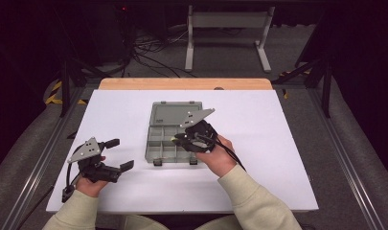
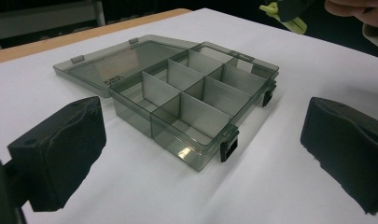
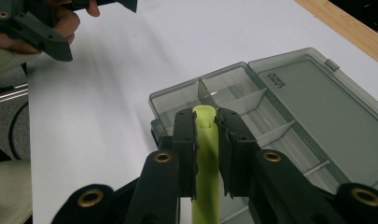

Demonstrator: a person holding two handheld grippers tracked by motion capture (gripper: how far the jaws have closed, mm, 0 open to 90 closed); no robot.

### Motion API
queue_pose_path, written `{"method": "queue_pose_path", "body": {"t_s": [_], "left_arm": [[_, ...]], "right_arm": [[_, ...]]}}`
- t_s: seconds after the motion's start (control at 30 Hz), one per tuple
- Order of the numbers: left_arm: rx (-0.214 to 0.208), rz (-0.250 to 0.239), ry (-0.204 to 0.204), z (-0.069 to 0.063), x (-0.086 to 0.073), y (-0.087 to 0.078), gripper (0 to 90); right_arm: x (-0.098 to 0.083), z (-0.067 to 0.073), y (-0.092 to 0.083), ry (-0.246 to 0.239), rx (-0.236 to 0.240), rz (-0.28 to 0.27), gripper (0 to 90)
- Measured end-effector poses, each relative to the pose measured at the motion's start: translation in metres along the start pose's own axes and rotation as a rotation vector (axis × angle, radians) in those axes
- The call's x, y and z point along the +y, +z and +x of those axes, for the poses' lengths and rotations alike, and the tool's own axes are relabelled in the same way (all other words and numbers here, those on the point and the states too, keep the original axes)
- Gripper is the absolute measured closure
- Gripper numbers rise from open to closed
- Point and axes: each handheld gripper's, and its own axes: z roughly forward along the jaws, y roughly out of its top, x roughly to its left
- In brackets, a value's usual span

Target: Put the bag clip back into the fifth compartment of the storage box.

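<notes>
High view overhead, facing forward-down; both tool views low, close, sharing compartment box (image 1: 175,134) (image 2: 186,100) (image 3: 270,107).

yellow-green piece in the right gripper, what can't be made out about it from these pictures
- Yellow-green piece: its lower end is cut off by the bottom edge of the right gripper view, and its sides are covered by the fingers.
- High view: too small, mostly hidden under the right gripper.
- Left gripper view: cut off by the top edge.
</notes>
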Motion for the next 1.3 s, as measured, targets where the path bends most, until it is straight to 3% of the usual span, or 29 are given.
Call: {"method": "queue_pose_path", "body": {"t_s": [0.83, 1.3], "left_arm": [[-0.006, 0.001, -0.002, 0.000, 0.000, 0.000, 1.0], [-0.002, -0.007, -0.008, 0.000, -0.001, 0.001, 1.0]], "right_arm": [[0.022, -0.011, 0.037, -0.002, 0.019, -0.030, 78.1], [0.023, -0.008, 0.074, 0.004, 0.038, -0.031, 78.2]]}}
